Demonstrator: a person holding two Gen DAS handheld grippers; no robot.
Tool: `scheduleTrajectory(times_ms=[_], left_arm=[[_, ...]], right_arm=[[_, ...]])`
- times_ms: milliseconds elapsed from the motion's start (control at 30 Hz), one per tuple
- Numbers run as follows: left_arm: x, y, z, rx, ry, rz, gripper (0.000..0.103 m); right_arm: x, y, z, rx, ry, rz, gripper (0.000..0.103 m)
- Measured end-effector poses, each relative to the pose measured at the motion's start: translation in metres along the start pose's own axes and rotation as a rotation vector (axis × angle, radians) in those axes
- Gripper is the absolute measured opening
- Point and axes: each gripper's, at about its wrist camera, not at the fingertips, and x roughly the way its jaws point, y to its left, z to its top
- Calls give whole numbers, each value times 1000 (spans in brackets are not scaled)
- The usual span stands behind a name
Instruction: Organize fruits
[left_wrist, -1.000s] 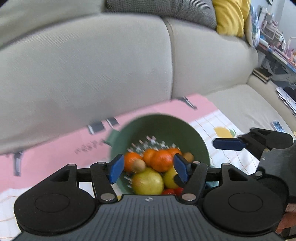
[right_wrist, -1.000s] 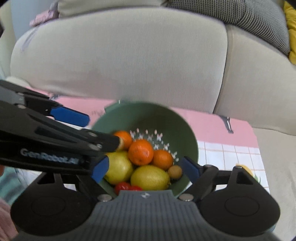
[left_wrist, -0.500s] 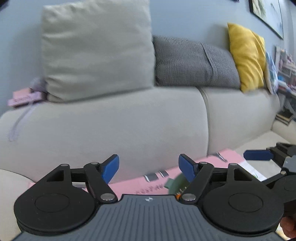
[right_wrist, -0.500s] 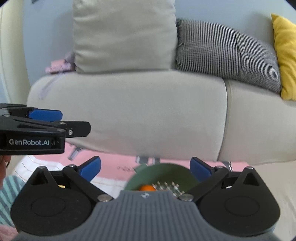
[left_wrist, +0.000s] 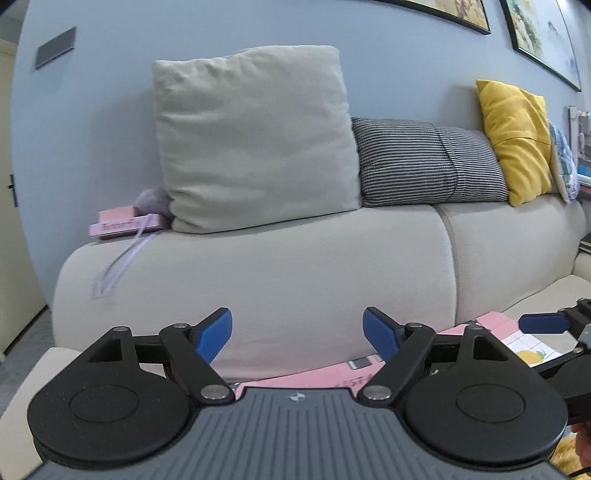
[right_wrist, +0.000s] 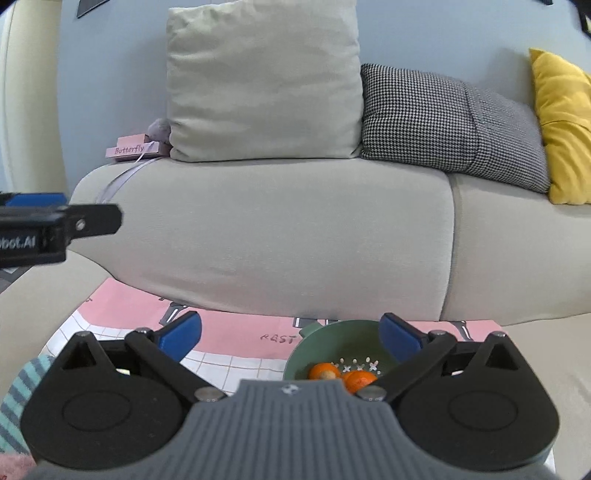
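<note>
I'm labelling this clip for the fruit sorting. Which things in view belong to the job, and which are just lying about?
Belongs to the job:
green colander
oranges in it
pink checked cloth under it

Just lying about:
beige cushion
houndstooth cushion
yellow cushion
pink "Butterfly" box
sofa

three cushions sit on the sofa: one grey (right_wrist: 264, 79), one houndstooth (right_wrist: 448, 123), one yellow (right_wrist: 563, 125). one green colander (right_wrist: 325, 341), two oranges (right_wrist: 320, 370) showing (more may hide behind the gripper).

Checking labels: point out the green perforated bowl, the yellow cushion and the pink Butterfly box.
green perforated bowl (right_wrist: 332, 334), right wrist view, far rim
yellow cushion (left_wrist: 517, 144), left wrist view, front face
pink Butterfly box (right_wrist: 129, 149), right wrist view, lettered side
</note>
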Motion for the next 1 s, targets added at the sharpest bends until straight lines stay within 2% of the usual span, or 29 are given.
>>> scheduleTrajectory(times_ms=[133,300,500,767,1000], left_arm=[[-13,6,-9,-15,-3,42,95],[-26,8,-20,-39,17,62,96],[-25,8,-37,-95,63,100,96],[-17,4,-56,-102,150,115,96],[-17,4,-58,-104,161,112,96]], right_arm=[[-19,11,-4,-13,-35,18,99],[-39,27,-13,-67,-76,-11,99],[-47,29,-27,-52,-65,2,99],[-47,26,-41,-36,-39,-12,99],[-40,27,-45,-32,-12,-17,99]])
